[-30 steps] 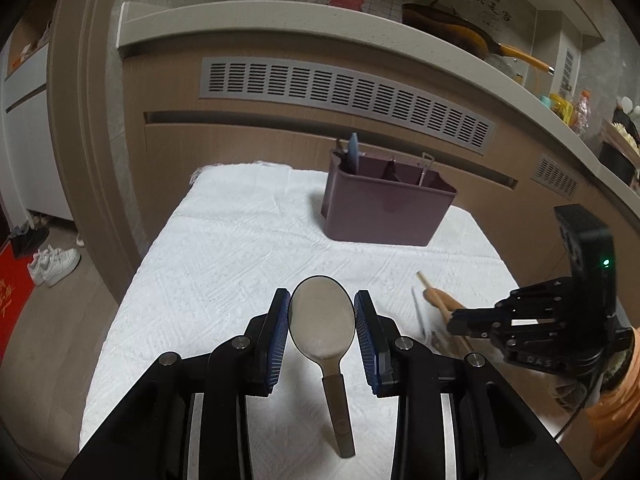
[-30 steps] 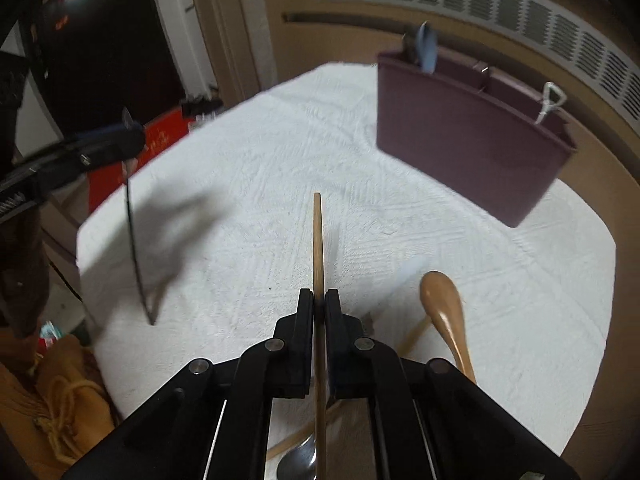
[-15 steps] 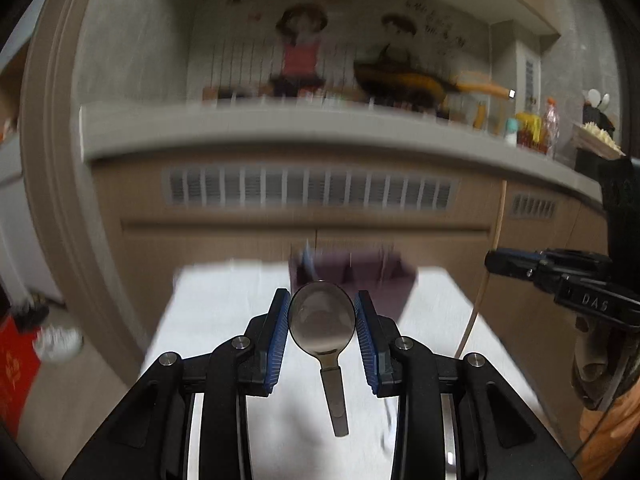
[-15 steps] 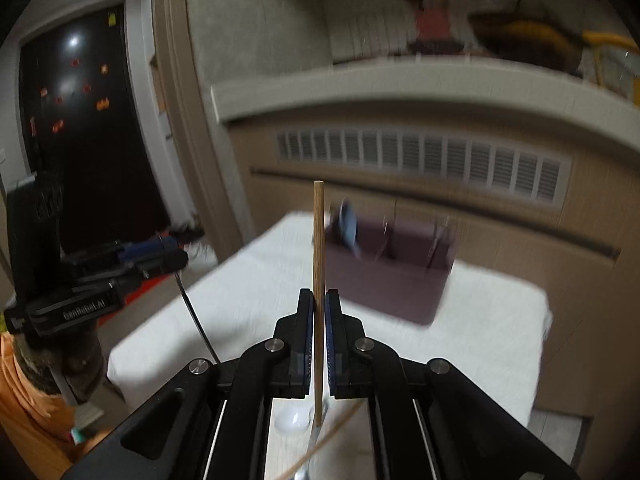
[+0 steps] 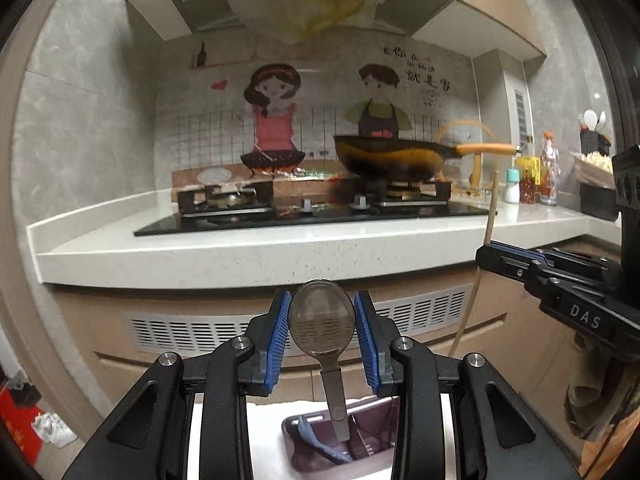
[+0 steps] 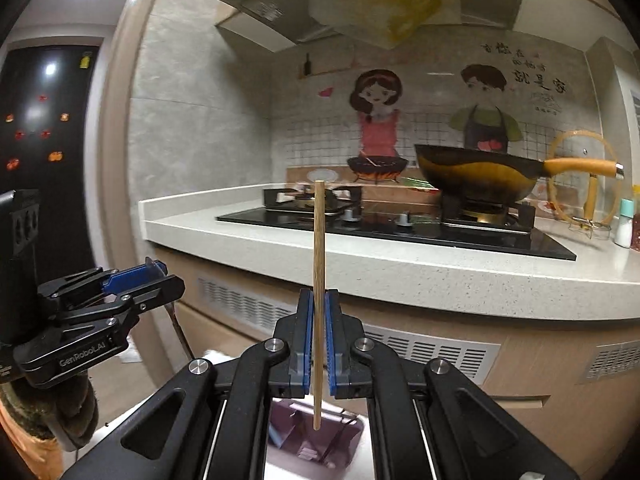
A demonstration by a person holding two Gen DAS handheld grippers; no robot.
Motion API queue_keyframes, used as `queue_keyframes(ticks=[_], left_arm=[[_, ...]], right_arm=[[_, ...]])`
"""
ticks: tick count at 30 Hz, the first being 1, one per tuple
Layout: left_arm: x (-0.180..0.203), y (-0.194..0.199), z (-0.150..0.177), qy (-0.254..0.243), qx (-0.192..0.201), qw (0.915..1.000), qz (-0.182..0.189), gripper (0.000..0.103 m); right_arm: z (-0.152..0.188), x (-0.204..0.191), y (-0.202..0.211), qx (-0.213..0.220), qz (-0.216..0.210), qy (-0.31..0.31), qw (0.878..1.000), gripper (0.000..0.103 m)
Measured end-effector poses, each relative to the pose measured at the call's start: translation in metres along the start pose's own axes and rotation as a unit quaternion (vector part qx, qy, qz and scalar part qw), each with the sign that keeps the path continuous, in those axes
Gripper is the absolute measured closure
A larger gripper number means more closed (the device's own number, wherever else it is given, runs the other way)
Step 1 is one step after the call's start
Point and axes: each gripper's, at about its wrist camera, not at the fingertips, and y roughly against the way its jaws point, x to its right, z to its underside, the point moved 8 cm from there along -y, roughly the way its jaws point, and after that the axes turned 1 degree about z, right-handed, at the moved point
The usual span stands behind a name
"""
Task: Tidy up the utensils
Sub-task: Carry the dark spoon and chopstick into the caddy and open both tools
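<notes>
1. Both claws have risen from the white-clothed surface in the last second and tipped up, so each camera now looks level at the kitchen counter and hob instead of down at the cloth. A second ago the left claw was low over the near part of the cloth and the right claw was just lifting the chopstick off it.

2. The left claw is closed on the bowl of the metal spoon, one blue pad against each side, with the handle hanging straight down. The handle tip now sits over the purple utensil caddy, which shows at the bottom edge of the left view. Whether the tip is already inside the rim I cannot tell.

3. The right claw grips the wooden chopstick near its lower half and holds it upright. Its bottom end hangs above the divided compartments of the caddy.

4. A blue-handled utensil already leans in the caddy beside the spot under the spoon handle.

5. My reading: pick-up and carry are done for both items, and the pair is staged for the drop. What remains is lowering each one into a compartment and releasing, and then the utensils left on the cloth.
</notes>
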Motion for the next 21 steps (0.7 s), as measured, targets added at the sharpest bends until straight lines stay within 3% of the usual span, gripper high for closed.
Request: queue_keyframes(ticks=[7, 15, 21], left_arm=[[-0.004, -0.079, 0.065, 0.02, -0.082, 0.9964, 0.011, 0.069], [-0.006, -0.131, 0.154, 0.063, -0.188, 0.9799, 0.021, 0.069], [-0.007, -0.124, 0.164, 0.069, -0.191, 0.979, 0.019, 0.068]], right_arm=[[0.062, 0.009, -0.059, -0.065, -0.004, -0.013, 0.998, 0.097], [0.162, 0.006, -0.109, -0.176, -0.012, -0.036, 0.984, 0.097], [0.197, 0.002, -0.112, -0.219, -0.021, -0.04, 0.975, 0.094]])
